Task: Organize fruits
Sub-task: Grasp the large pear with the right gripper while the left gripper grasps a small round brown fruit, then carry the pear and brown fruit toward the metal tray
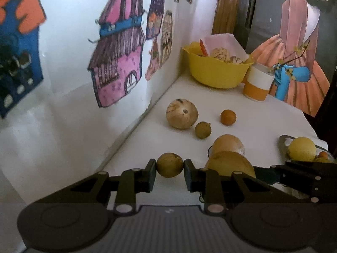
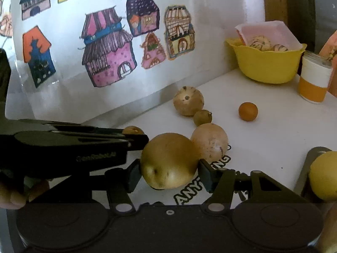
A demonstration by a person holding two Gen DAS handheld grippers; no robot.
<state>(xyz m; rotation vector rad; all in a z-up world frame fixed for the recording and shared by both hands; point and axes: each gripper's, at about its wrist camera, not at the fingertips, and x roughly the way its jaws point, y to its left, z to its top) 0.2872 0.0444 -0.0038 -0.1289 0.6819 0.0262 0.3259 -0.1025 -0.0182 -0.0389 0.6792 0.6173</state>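
My left gripper point(image 1: 170, 167) is shut on a small olive-yellow round fruit point(image 1: 169, 162), held just above the white tabletop point(image 1: 263, 122). My right gripper point(image 2: 169, 174) is shut on a larger yellow-brown fruit point(image 2: 168, 160). In the right wrist view the left gripper point(image 2: 137, 136) shows side-on at the left, the small fruit point(image 2: 133, 129) peeking over it. On the table lie a striped melon point(image 1: 182, 113), a small green fruit point(image 1: 202, 130), a small orange point(image 1: 228, 117) and a tan fruit point(image 1: 228, 143). A yellow bowl point(image 1: 217, 73) stands at the back corner.
A white container point(image 1: 223, 40) with striped fruit sits in the bowl. An orange-and-white cup point(image 1: 258, 84) stands beside it. A lemon point(image 1: 301, 149) rests on a metal tray point(image 1: 283, 141) at the right edge. A wall with house drawings point(image 1: 118, 63) bounds the left side. A person's fingers point(image 2: 12, 196) show at lower left.
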